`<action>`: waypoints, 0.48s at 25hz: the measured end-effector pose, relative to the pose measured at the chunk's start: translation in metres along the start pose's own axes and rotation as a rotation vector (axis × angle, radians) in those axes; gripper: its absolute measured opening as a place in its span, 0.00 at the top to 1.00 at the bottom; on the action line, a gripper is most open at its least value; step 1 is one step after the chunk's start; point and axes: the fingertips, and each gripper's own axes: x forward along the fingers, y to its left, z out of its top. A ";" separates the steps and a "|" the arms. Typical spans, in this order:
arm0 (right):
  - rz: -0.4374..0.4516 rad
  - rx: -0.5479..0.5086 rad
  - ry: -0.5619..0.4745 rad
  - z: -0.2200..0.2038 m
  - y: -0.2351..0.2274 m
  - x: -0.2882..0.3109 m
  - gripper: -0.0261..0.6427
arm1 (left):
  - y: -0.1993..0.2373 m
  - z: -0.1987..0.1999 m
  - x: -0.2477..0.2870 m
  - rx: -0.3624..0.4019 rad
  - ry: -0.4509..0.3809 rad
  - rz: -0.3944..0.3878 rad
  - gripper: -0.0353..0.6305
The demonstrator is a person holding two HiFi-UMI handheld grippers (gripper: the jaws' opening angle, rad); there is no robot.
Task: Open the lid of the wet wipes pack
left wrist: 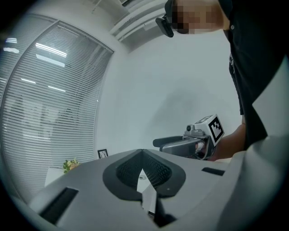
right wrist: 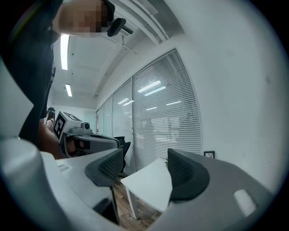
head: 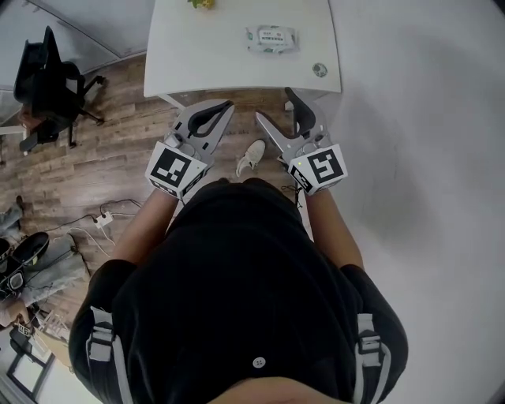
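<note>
Both grippers are held up in front of the person's chest, short of the counter [head: 197, 55] edge and level with each other.

Left gripper [head: 227, 103]: jaws pressed together, tips meeting, nothing between them. Its own view shows the dark ribbed pads [left wrist: 156, 170] closed, with only a thin sliver of light at the seam.

Right gripper [head: 274, 104]: jaws spread wide, holding nothing. In its own view the gap frames a corner of the white counter and the wooden floor [right wrist: 122, 198] under it.

Wet wipes pack [head: 271, 38]: lies flat on the counter, ahead of both grippers and well apart from them, nearer the right gripper's line. It has a white label on top; the lid's state is too small to tell.

Small round item [head: 319, 69]: on the counter's near corner, just ahead of the right gripper.

Yellow-green plant [head: 202, 3]: at the far counter edge, beyond the left gripper.

Black office chair [head: 51, 83]: on the floor, far out to the left gripper's outer side.
</note>
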 end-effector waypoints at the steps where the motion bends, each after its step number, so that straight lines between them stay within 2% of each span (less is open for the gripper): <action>1: 0.003 -0.002 0.003 0.001 -0.008 0.004 0.49 | 0.004 0.002 0.007 0.002 0.001 0.003 0.94; 12: 0.036 -0.006 0.028 0.008 -0.090 0.047 0.49 | 0.049 0.013 0.080 -0.011 0.027 0.044 0.94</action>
